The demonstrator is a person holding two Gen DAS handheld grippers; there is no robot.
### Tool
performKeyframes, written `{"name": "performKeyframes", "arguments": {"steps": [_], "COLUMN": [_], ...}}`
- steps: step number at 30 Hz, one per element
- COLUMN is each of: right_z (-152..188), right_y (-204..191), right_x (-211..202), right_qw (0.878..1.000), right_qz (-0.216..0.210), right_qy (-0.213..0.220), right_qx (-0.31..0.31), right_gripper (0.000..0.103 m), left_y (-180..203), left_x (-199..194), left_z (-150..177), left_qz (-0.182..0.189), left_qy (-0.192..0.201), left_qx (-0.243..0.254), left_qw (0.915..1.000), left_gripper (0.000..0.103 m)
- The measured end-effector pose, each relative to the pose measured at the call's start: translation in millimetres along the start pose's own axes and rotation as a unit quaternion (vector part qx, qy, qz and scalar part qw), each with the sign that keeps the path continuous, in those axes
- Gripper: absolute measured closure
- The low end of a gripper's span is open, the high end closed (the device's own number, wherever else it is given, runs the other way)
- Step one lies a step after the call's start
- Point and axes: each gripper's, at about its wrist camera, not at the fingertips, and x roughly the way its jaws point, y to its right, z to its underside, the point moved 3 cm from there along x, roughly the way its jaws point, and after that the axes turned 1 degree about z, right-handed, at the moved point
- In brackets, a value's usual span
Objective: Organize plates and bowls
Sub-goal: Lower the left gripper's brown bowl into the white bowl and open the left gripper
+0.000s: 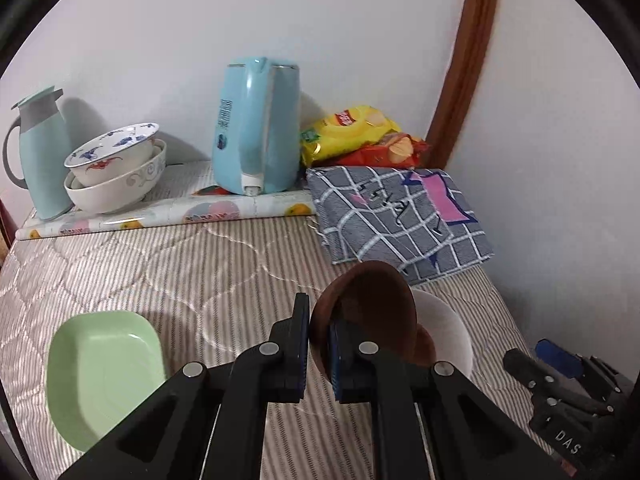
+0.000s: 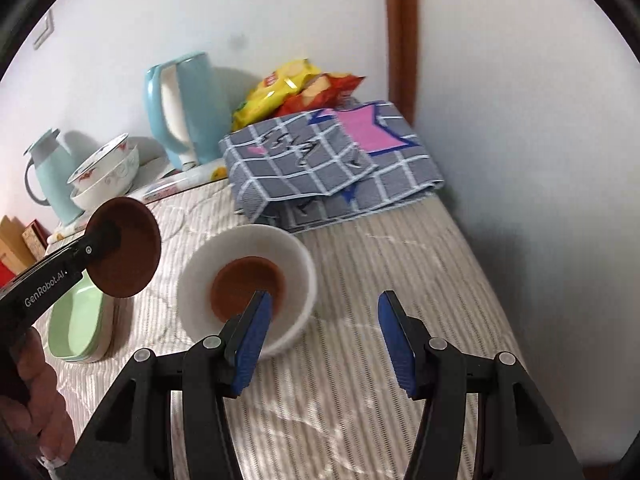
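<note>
Two tools [image 2: 320, 344], two brown saucers [image 2: 124, 248], white bowl [image 2: 296, 252]

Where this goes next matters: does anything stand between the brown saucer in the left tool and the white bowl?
Nothing visible: only bare striped cover between brown saucer and white bowl. The open right tool is at the bowl's near rim.

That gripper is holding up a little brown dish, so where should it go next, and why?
Probably into the white bowl, onto the matching brown dish already inside. The left gripper grips the small brown dish tilted beside that bowl, and the right gripper is open and empty.
</note>
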Motion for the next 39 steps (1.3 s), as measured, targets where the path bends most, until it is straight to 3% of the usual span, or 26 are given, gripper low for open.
{"name": "performKeyframes", "arguments": {"steps": [18,39], "right_z": [24,32], "right_y": [71,66], "right_x": [-5,9], "right_qw": [0.998,0.999], "right_qz": [0.013,0.001], "right_qy": [0.004,-0.004], "right_qx": [0.063,0.041], "right_gripper": [0.048,0.048], "left_y": [36,49], "left_x": [27,70], "left_z": [21,31], "left_qz": [0.013,0.011], "left_qy": [-0.033,-0.074], "left_qx": [-0.001,-0.007], "left_qw": [0.9994,0.9972], "left_gripper": [0.094,0.094]}}
